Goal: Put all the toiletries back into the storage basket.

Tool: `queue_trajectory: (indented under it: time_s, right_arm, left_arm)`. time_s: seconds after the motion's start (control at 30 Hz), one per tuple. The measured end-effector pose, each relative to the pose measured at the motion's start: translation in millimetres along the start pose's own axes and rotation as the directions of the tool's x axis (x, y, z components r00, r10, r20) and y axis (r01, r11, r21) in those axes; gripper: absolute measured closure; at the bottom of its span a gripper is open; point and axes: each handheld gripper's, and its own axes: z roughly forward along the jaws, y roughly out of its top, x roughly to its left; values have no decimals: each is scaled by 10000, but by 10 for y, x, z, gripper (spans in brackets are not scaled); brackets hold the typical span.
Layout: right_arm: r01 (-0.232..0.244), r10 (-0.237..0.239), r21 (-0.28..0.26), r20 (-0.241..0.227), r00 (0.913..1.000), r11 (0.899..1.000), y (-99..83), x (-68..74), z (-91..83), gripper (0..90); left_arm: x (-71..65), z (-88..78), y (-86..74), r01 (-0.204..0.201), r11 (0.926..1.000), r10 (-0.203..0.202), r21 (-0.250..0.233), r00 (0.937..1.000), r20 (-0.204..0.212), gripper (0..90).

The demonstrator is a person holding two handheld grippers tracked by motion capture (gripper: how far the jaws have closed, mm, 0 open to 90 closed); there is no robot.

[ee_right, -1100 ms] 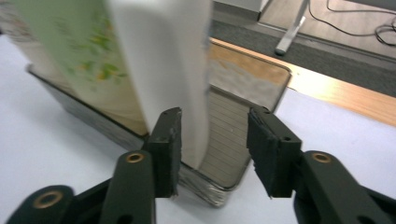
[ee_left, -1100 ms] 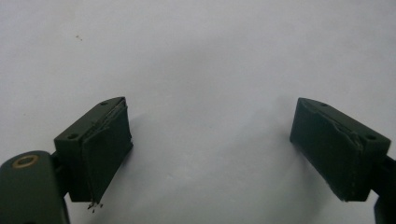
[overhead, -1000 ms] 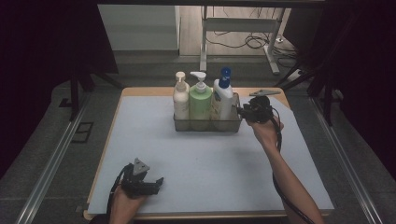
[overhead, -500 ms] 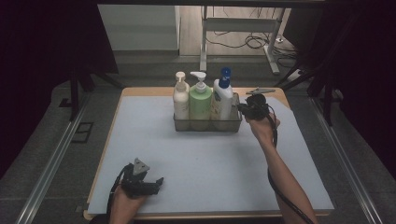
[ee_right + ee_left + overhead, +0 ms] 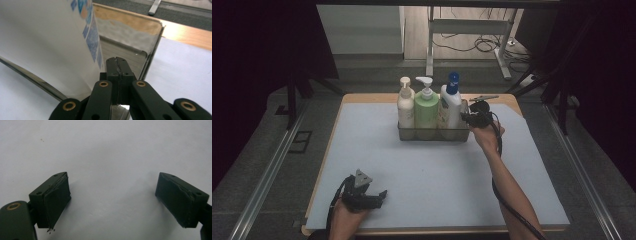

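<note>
The clear caddy [image 5: 434,134] is sitting at twelve o'clock on the bench [image 5: 422,180], near its far edge, and is carrying three bottles in a row: a cream pump bottle [image 5: 405,106] at its nine o'clock end, a green pump bottle [image 5: 426,106] in the middle, and a white bottle with a blue cap [image 5: 451,104] at its three o'clock end. The right gripper [image 5: 468,118] is meeting the caddy's three o'clock end wall, and its fingers [image 5: 117,72] have just been closing; in the right gripper view they are pressing together on the thin top edge of that wall [image 5: 150,52], with the white bottle's printed label just inside it. The left gripper [image 5: 379,196] is resting at seven o'clock on the bench, well apart from the caddy, and its fingers [image 5: 53,198] are standing wide over the bare white sheet.
</note>
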Motion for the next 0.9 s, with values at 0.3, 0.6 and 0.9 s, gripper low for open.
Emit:
queue_trajectory:
  time_s: [0.3, 0.6, 0.9]
  right_arm:
    - [53, -50, 219, -116, 9999, 9997, -25, 42, 114, 892]
    - [61, -54, 389, -193, 9998, 9992, -72, 109, 153, 894]
    - [222, -207, 420, -349, 9992, 9989, -79, 203, 144, 894]
  left_arm:
    - [-1, 0, 0, 11, 10000, -11, 1, 10000, -2, 123]
    - [-1, 0, 0, 11, 10000, -11, 4, 10000, -1, 122]
    - [-2, 1, 1, 21, 10000, -21, 5, 10000, 2, 123]
